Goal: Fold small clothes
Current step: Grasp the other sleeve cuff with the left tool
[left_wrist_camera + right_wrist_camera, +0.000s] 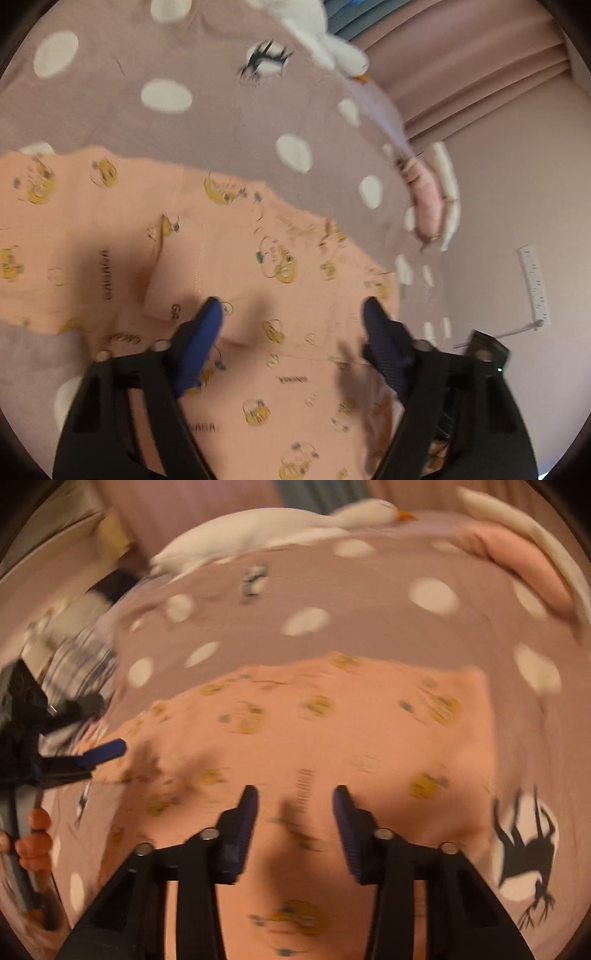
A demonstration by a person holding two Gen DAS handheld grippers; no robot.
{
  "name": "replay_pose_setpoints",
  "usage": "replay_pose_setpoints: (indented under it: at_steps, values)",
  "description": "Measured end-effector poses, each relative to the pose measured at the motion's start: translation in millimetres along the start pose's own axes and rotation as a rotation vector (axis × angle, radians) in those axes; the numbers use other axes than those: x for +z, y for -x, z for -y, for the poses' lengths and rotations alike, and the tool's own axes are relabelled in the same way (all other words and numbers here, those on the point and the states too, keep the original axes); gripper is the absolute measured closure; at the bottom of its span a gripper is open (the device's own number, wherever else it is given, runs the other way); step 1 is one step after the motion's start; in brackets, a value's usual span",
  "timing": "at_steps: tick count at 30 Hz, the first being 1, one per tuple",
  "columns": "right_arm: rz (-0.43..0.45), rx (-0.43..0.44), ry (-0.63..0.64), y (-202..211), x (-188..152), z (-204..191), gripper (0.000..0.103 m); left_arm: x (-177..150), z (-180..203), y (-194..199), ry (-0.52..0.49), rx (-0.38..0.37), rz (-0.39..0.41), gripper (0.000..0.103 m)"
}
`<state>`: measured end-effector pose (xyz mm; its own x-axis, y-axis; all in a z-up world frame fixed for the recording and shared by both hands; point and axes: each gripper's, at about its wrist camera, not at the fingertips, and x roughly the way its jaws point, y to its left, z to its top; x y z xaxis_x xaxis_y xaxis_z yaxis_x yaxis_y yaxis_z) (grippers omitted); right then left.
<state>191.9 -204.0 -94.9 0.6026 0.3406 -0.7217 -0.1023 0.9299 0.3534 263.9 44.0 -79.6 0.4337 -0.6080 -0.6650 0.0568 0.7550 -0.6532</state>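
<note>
A small peach garment [229, 266] printed with yellow cartoon figures lies spread on a mauve bedsheet with white dots [221, 122]. A sleeve is folded over its middle. My left gripper [293, 314] is open and empty, just above the garment near its right side. In the right wrist view the same garment [332, 720] fills the centre. My right gripper [295, 801] is open and empty above its near part. The left gripper [107, 751] shows at the garment's left edge, held by a hand [33, 842].
A white goose plush [266, 531] lies at the far side of the bed. A pink and white pillow [517, 561] sits at the far right corner. A white power strip [533, 282] lies on the floor beyond the bed edge.
</note>
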Motion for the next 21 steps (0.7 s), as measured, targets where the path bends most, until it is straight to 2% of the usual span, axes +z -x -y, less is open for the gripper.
replay_pose_setpoints:
  at_steps: [1,3,4,5,7,9,10,11,13,14,16,21]
  values:
    - [0.002,-0.001,-0.019,2,-1,7,0.068,1,-4,-9,0.008,0.019,-0.008,0.031]
    - [0.002,-0.011,-0.045,1,-3,14,0.069,0,-19,-24,0.043,0.065,-0.02,0.032]
    - [-0.002,-0.021,-0.058,1,-6,19,0.069,-2,-29,-32,0.066,0.093,-0.034,0.042]
    - [-0.007,-0.029,-0.066,0,-8,21,0.069,-3,-35,-34,0.075,0.106,-0.037,0.059]
    - [-0.02,-0.029,-0.083,0,-9,29,0.069,-5,-43,-32,0.075,0.106,-0.021,0.067]
    - [-0.023,-0.02,-0.094,-1,-8,29,0.069,-4,-48,-23,0.094,0.068,-0.029,0.066]
    - [-0.024,-0.022,-0.096,-1,-5,27,0.069,-4,-49,-17,0.1,0.055,-0.028,0.061]
    - [-0.023,-0.021,-0.098,2,-4,30,0.069,-4,-51,-1,0.096,0.06,0.0,0.046]
    - [-0.009,-0.008,-0.089,12,-5,28,0.069,-6,-55,25,0.092,0.079,0.066,0.025]
    - [0.0,-0.002,-0.081,17,-7,26,0.069,-8,-65,48,0.107,0.078,0.119,0.022]
    - [0.018,0.005,-0.059,24,-9,19,0.069,-10,-85,75,0.147,0.081,0.168,0.023]
    - [0.024,0.03,-0.042,34,-18,10,0.069,-20,-170,156,0.332,0.158,0.338,0.022]
